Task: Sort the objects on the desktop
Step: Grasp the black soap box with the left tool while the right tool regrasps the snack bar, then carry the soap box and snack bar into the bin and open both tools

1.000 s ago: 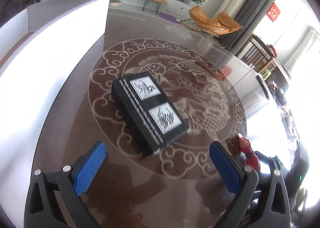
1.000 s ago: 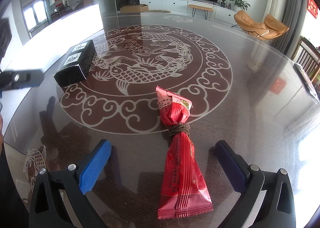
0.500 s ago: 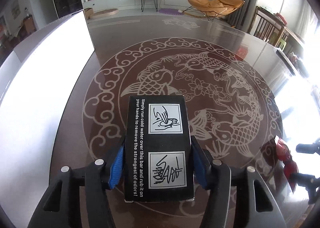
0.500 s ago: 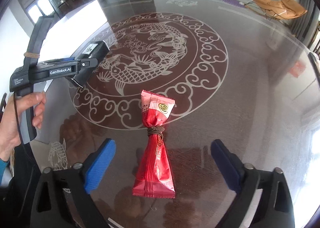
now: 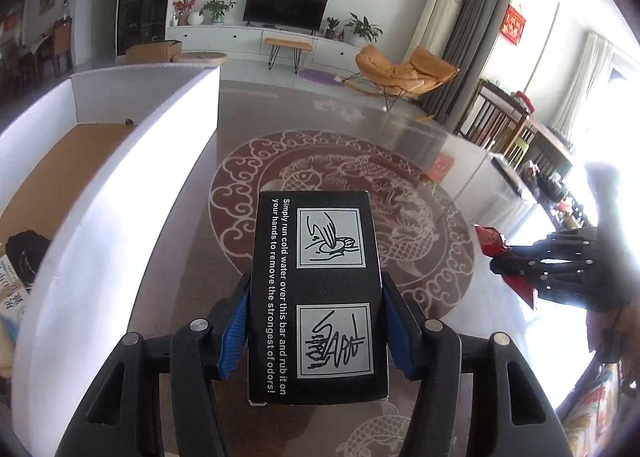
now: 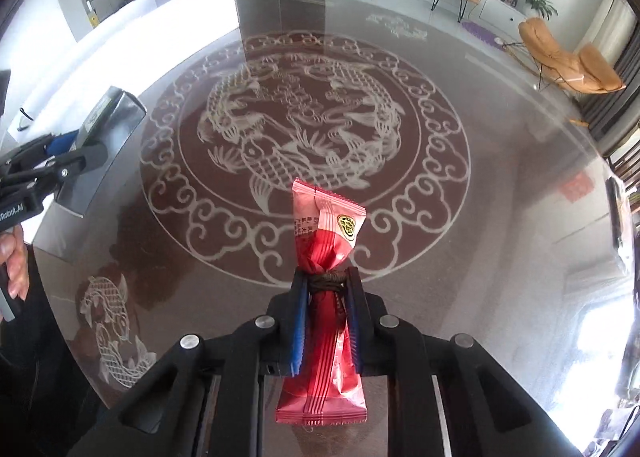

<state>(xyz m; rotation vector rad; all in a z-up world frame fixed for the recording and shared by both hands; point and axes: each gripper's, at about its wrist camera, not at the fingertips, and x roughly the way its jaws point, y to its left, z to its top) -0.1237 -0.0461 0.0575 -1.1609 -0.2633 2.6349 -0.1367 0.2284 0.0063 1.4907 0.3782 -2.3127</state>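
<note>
Glossy dark bench (image 6: 500,217) with an etched fish medallion (image 6: 304,125) fills the foreground of a living room; a television (image 5: 286,9) and an orange lounge chair (image 5: 404,69) stand at the far side. Left tool (image 5: 316,321): blue pads (image 5: 234,337) press both long sides of a black box (image 5: 318,289), gripping it above the bench surface. The box face shows white text and two line drawings. A white open carton (image 5: 120,161) stands just left of this tool, its brown floor visible. Right tool (image 6: 326,317): its jaws have just been closing and now clamp a red snack packet (image 6: 324,297) at the narrow waist, where a dark band ties it. The packet is lifted off the bench, its top end beyond the fingertips and its bottom end hanging beneath them. A hand (image 6: 14,265) holds the left tool's handle.
</note>
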